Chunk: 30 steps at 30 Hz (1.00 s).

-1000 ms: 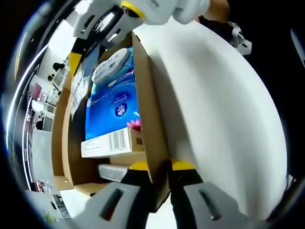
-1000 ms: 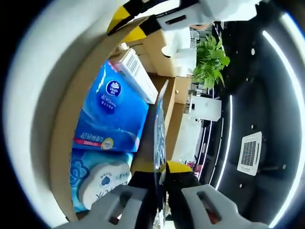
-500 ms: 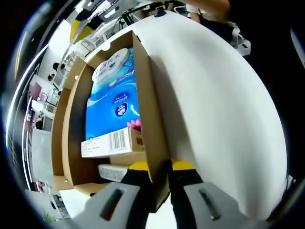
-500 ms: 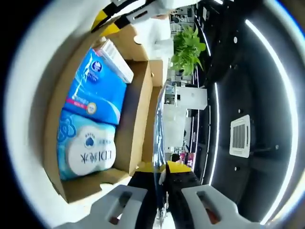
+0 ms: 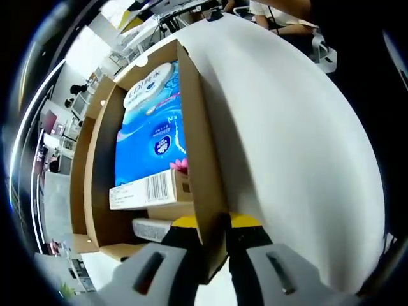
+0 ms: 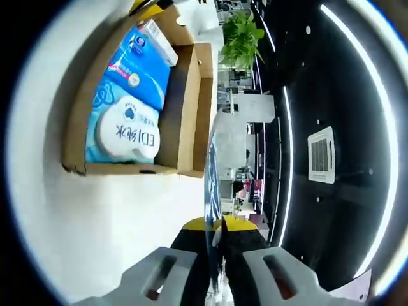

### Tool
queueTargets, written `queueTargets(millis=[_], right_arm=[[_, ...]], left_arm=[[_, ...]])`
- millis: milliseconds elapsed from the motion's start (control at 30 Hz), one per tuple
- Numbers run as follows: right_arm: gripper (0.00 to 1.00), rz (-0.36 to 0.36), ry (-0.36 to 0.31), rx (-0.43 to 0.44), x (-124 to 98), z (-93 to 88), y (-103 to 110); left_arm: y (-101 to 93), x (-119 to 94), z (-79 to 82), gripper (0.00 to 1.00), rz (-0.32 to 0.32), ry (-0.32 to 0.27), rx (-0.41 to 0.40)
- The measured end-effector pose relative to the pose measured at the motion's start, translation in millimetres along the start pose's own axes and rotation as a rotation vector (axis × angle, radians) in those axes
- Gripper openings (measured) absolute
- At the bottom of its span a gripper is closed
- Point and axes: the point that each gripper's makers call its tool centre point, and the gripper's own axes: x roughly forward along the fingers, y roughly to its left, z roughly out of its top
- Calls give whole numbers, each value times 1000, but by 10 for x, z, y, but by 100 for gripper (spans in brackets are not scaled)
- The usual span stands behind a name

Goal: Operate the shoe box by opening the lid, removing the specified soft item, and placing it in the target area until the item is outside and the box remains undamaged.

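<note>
On the white table [image 5: 299, 140], the left gripper [image 5: 213, 224] pinches the open brown cardboard shoe box [image 5: 191, 140] wall; blue tissue packs [image 5: 150, 137] sit inside. Further right, the right gripper [image 6: 213, 224] clamps a thin clear lid [image 6: 209, 172] edge-on.

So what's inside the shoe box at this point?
The shoe box holds a blue tissue pack, a pale blue pack with a white oval label, and a white barcoded carton. Anything beneath them is covered. The left gripper clamps the box wall.
</note>
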Motion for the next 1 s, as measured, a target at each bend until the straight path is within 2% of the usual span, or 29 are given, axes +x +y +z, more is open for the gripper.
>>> queueTargets(millis=[200,300,500,767,933,1000], right_arm=[[1,22,5,3,20,-139,129],[1,48,32,-30,34,-200,273],[1,82,29,9,107,-305,429],[1,166,5,93,226,-484,708],[1,201,26,49,293,-559,875],[1,222,12,48,320,-545,958]], left_arm=[[4,1,-9,12,4,8,8],[18,4,-28,12,11,20,15],[37,-16,-35,12,11,19,11],[28,-9,-33,12,12,21,11],[30,-14,-38,12,7,20,8],[18,-11,-38,12,6,21,5]])
